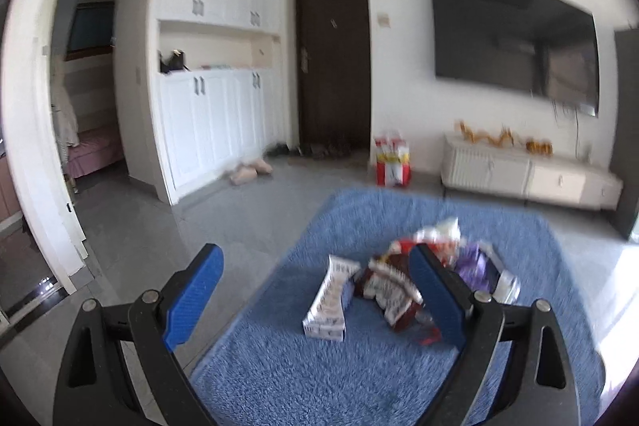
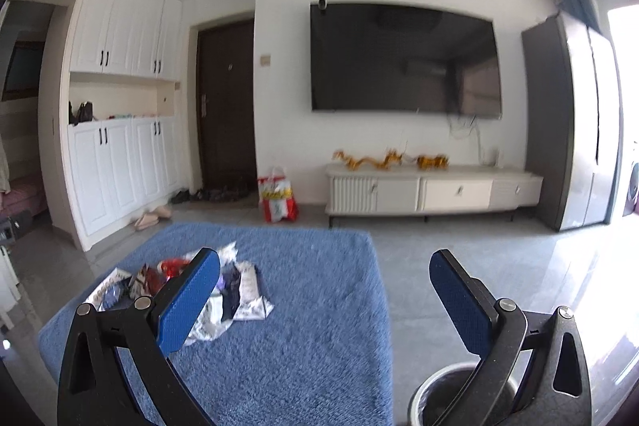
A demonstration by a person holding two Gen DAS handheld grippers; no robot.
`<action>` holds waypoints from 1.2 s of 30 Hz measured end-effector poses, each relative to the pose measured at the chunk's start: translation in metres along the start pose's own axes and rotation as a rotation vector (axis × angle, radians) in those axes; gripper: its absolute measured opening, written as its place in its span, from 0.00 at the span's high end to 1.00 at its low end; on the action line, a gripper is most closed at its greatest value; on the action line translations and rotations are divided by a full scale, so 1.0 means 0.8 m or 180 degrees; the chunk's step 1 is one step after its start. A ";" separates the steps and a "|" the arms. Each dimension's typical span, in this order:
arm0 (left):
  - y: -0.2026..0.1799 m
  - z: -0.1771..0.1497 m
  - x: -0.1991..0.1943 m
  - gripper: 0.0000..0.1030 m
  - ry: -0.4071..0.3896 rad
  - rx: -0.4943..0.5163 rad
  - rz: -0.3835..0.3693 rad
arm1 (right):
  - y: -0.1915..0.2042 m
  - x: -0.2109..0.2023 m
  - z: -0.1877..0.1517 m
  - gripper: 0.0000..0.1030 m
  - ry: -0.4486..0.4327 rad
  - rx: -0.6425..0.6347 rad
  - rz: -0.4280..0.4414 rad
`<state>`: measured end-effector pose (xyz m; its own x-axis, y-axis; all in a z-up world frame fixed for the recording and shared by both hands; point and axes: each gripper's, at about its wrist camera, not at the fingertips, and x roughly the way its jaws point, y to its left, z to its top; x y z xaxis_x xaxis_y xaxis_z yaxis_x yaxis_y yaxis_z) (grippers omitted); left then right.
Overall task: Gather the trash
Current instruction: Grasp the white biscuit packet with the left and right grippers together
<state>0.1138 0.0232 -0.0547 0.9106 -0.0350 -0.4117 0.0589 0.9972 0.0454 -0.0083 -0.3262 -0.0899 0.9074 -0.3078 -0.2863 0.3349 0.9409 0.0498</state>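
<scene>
A heap of trash lies on the blue rug (image 1: 359, 378): a white carton (image 1: 329, 300), a dark red wrapper (image 1: 389, 292), a purple packet (image 1: 475, 266) and a white-red bag (image 1: 437, 236). My left gripper (image 1: 315, 280) hangs open above the rug, its right finger in front of the red wrapper, nothing held. In the right wrist view the same heap (image 2: 223, 290) sits at the rug's (image 2: 303, 358) left part, partly hidden by my left finger. My right gripper (image 2: 325, 286) is open and empty. A round bin (image 2: 459, 398) with a dark liner stands below its right finger.
A white TV cabinet (image 2: 431, 192) with gold ornaments stands under a wall TV (image 2: 403, 60). A red-yellow bag (image 2: 277, 198) sits by the dark door (image 2: 225, 102). White cupboards (image 2: 120, 166), slippers (image 2: 151, 216) and shoes are at left; a tall grey cabinet (image 2: 567, 122) at right.
</scene>
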 end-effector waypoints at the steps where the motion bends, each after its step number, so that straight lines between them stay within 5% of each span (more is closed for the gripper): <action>1: -0.004 -0.004 0.014 0.09 0.0100 0.0050 -0.0049 | 0.002 0.008 -0.004 0.00 0.0058 0.0007 0.0024; 5: -0.013 -0.024 0.072 0.09 0.0494 0.0175 -0.0196 | 0.005 0.056 -0.020 0.04 0.0401 0.0040 0.0234; 10: -0.014 -0.036 0.145 0.09 0.0909 0.0269 -0.0318 | 0.017 0.142 -0.035 0.27 0.0906 0.0164 0.0651; 12: -0.011 -0.040 0.174 0.09 0.1076 0.0284 -0.0325 | 0.024 0.180 -0.036 0.30 0.1082 0.0219 0.0808; 21: -0.014 -0.058 0.250 0.10 0.1411 0.0557 -0.0357 | 0.084 0.338 -0.046 0.33 0.1745 0.0164 0.1286; 26: -0.016 -0.059 0.272 0.11 0.1494 0.0667 -0.0443 | 0.102 0.397 -0.069 0.39 0.2127 0.0099 0.1314; 31: -0.017 -0.069 0.287 0.48 0.1653 0.0650 -0.0518 | 0.110 0.415 -0.078 0.47 0.2248 0.0062 0.1325; 36: -0.016 -0.070 0.283 0.60 0.1623 0.0543 -0.0601 | 0.110 0.405 -0.078 0.49 0.2209 0.0036 0.1354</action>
<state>0.2965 0.0060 -0.1999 0.5678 -0.1333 -0.8123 0.3051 0.9506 0.0573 0.2995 -0.3341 -0.2379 0.5945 0.2369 -0.7684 0.0027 0.9550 0.2965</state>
